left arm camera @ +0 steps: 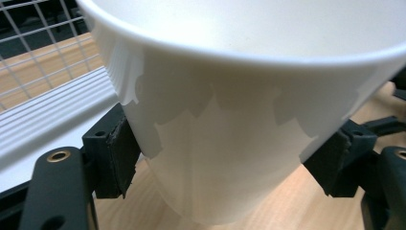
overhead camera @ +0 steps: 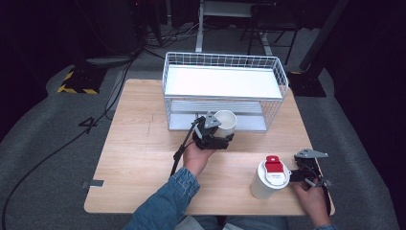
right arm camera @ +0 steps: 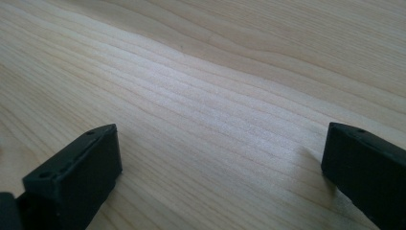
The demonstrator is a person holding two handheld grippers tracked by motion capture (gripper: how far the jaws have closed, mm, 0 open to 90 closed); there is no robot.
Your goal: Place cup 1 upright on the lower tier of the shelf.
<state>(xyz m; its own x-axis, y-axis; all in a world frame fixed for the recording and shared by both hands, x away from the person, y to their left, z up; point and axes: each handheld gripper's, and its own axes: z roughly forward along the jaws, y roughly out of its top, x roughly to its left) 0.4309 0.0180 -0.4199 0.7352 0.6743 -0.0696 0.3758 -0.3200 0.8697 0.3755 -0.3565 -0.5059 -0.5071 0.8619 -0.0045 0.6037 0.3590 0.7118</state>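
My left gripper (overhead camera: 220, 134) is shut on an open white paper cup (overhead camera: 226, 122), held upright just in front of the wire rack's lower level. In the left gripper view both black pads (left arm camera: 119, 158) press on the cup's wall (left arm camera: 225, 143), one on each side. My right gripper (overhead camera: 304, 176) is near the table's front right corner, just right of a white cup with a lid and red tab (overhead camera: 270, 176). Seen from the right gripper (right arm camera: 220, 163), its jaws stand wide open over bare wood with nothing between them.
A white wire rack (overhead camera: 225, 91) with a solid upper shelf and a ribbed lower tray stands at the back middle of the wooden table (overhead camera: 143, 158). Cables trail over the grey floor at the left. The table's front edge runs just before the lidded cup.
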